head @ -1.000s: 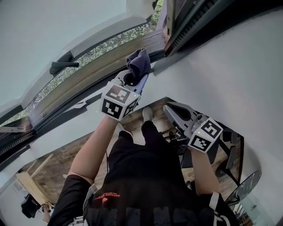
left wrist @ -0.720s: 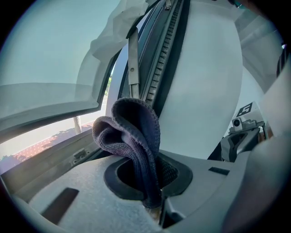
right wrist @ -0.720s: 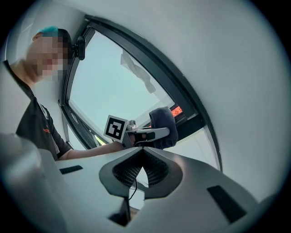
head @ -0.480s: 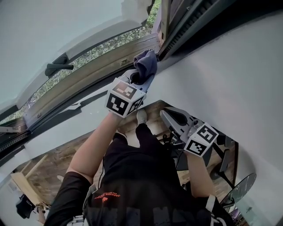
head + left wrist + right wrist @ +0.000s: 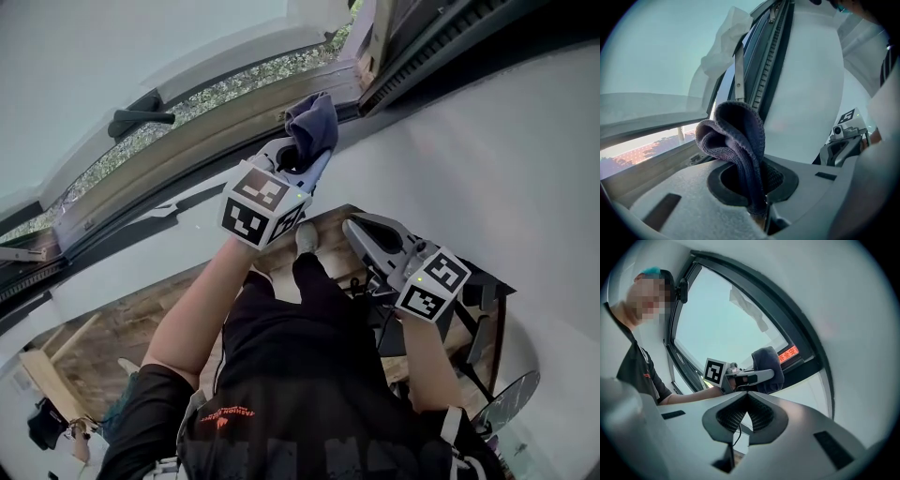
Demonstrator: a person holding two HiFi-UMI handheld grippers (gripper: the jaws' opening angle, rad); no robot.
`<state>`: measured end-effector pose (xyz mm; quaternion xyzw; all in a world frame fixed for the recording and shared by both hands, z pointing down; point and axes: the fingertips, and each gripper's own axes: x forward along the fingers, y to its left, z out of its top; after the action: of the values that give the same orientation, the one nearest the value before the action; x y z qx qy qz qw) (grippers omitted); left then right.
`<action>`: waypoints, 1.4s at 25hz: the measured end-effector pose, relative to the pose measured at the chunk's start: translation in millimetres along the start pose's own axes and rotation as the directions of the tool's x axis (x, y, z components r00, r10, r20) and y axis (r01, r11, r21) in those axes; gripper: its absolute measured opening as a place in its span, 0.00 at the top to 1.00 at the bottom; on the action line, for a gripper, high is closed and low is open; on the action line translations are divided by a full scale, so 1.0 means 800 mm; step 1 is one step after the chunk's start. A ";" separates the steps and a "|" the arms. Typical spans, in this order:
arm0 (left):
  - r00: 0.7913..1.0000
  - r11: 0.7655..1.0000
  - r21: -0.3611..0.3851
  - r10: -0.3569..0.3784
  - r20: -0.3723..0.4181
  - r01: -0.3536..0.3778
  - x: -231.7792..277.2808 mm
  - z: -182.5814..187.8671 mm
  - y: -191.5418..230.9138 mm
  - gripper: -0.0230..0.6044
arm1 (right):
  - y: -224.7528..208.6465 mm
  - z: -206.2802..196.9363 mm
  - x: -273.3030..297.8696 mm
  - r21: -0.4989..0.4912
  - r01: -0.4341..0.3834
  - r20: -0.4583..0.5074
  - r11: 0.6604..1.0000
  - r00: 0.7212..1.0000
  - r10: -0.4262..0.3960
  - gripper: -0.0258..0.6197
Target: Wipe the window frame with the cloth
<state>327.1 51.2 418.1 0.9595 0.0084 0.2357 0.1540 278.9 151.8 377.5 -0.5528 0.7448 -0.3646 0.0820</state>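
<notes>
At the window frame (image 5: 187, 155) corner, pinching a dark blue cloth (image 5: 314, 127) in the left gripper (image 5: 302, 159); holding the right gripper (image 5: 353, 227) lower, tips pressed together, empty; orange shirt print (image 5: 228, 413) unreadable.

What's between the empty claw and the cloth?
Nothing. In the head view, only bare white wall shows behind the gap between the right gripper and the cloth.
</notes>
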 end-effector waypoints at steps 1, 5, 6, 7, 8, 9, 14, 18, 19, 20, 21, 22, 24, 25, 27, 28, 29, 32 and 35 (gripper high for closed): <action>1.000 1.000 -0.002 0.009 0.011 -0.009 -0.011 0.000 0.003 0.88 | 0.005 0.000 0.006 -0.008 -0.010 -0.007 1.000 1.000 0.009 0.95; 0.997 0.998 -0.018 0.062 0.055 -0.062 -0.064 -0.005 0.023 0.88 | 0.030 0.001 0.037 -0.043 -0.055 -0.040 0.998 0.998 0.053 0.95; 0.995 0.997 -0.025 0.077 0.063 -0.076 -0.079 -0.009 0.029 0.88 | 0.037 0.000 0.046 -0.052 -0.066 -0.048 0.996 0.997 0.063 0.95; 0.993 0.995 -0.032 0.093 0.069 -0.091 -0.094 -0.013 0.036 0.88 | 0.046 -0.001 0.056 -0.061 -0.078 -0.057 0.995 0.996 0.074 0.95; 0.991 0.993 -0.041 0.110 0.075 -0.107 -0.110 -0.018 0.043 0.88 | 0.055 -0.003 0.067 -0.070 -0.090 -0.068 0.993 0.994 0.085 0.95; 0.988 0.991 -0.051 0.129 0.080 -0.125 -0.127 -0.024 0.051 0.88 | 0.064 -0.005 0.078 -0.078 -0.104 -0.080 0.992 0.992 0.098 0.95; 0.965 0.967 -0.108 0.242 0.101 -0.231 -0.220 -0.058 0.093 0.88 | 0.121 -0.024 0.141 -0.110 -0.199 -0.153 0.974 0.971 0.181 0.95; 0.938 0.938 -0.155 0.329 0.110 -0.311 -0.306 -0.091 0.127 0.88 | 0.175 -0.042 0.193 -0.135 -0.271 -0.210 0.953 0.948 0.240 0.95; 0.929 0.928 -0.168 0.352 0.110 -0.332 -0.329 -0.100 0.137 0.88 | 0.189 -0.046 0.206 -0.143 -0.289 -0.222 0.947 0.941 0.254 0.95; 0.920 0.918 -0.181 0.376 0.109 -0.354 -0.352 -0.110 0.146 0.88 | 0.203 -0.049 0.219 -0.151 -0.306 -0.234 0.940 0.935 0.266 0.95; 0.910 0.907 -0.192 0.400 0.107 -0.376 -0.374 -0.119 0.155 0.88 | 0.216 -0.054 0.232 -0.158 -0.321 -0.246 0.934 0.929 0.278 0.95; 0.900 0.895 -0.203 0.423 0.105 -0.397 -0.396 -0.129 0.164 0.88 | 0.228 -0.058 0.244 -0.162 -0.335 -0.258 0.928 0.922 0.288 0.95; 0.880 0.873 -0.221 0.464 0.100 -0.435 -0.436 -0.147 0.178 0.88 | 0.249 -0.069 0.267 -0.164 -0.359 -0.285 0.919 0.909 0.305 0.95; 0.870 0.862 -0.229 0.483 0.096 -0.453 -0.455 -0.156 0.185 0.88 | 0.259 -0.076 0.278 -0.163 -0.371 -0.298 0.914 0.902 0.313 0.95; 0.850 0.838 -0.244 0.520 0.086 -0.488 -0.491 -0.174 0.198 0.88 | 0.278 -0.088 0.299 -0.160 -0.395 -0.321 0.905 0.888 0.330 0.95; 0.839 0.826 -0.253 0.537 0.082 -0.504 -0.509 -0.183 0.204 0.88 | 0.287 -0.093 0.308 -0.158 -0.405 -0.330 0.901 0.881 0.339 0.95; 0.828 0.813 -0.262 0.555 0.078 -0.520 -0.525 -0.192 0.209 0.88 | 0.296 -0.098 0.317 -0.156 -0.415 -0.339 0.896 0.875 0.346 0.95; 0.792 0.772 -0.286 0.607 0.066 -0.568 -0.571 -0.216 0.225 0.88 | 0.318 -0.113 0.341 -0.151 -0.445 -0.368 0.883 0.854 0.367 0.95; 0.759 0.734 -0.305 0.649 0.050 -0.607 -0.608 -0.237 0.237 0.88 | 0.333 -0.123 0.360 -0.146 -0.465 -0.393 0.873 0.837 0.381 0.95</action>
<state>-202.2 -117.6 415.9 0.8902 -0.3610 0.1984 0.1948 -84.8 -25.3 360.5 -0.3046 0.8892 -0.3391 -0.0398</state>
